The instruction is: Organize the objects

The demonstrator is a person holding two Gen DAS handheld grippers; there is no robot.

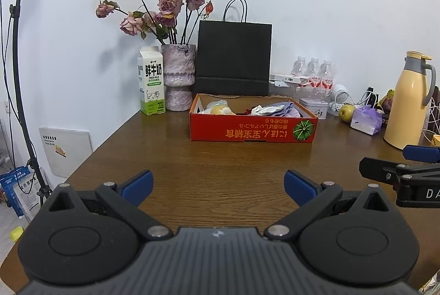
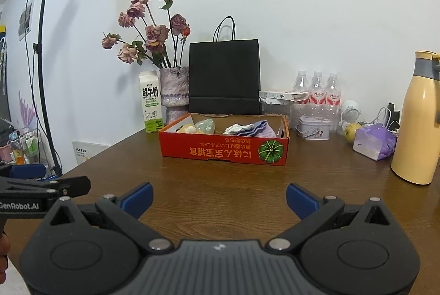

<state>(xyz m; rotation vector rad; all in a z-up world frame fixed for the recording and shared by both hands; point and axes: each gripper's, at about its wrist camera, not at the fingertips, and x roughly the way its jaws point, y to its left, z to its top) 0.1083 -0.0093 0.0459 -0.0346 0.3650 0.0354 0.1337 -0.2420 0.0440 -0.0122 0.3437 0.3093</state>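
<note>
While both of my grippers hang over the near edge of the table (image 1: 220, 157) with nothing between their fingers, I judge the step in hand is choosing what to fetch next.

Going from the left: my left gripper (image 1: 218, 186) has its jaws spread wide, empty. At the far left corner stand the milk carton (image 1: 151, 80) and the vase of dried roses (image 1: 178, 76), touching or nearly so. Behind the middle, against the wall, stands the black paper bag (image 1: 233, 58). In front of it sits the red cardboard tray (image 2: 224, 148), already holding soft toys and a folded purple cloth (image 2: 261, 128).

Loose things crowd the far right edge: a small tin (image 2: 313, 127), a pear (image 2: 352, 131), a purple packet (image 2: 374, 142), the yellow thermos (image 2: 415, 119). My right gripper (image 2: 220, 200) is likewise spread and empty.

To do this well, I would send the right gripper for the pear or packet, approach low, and close gently, keeping clear of the thermos and the white cables behind.
</note>
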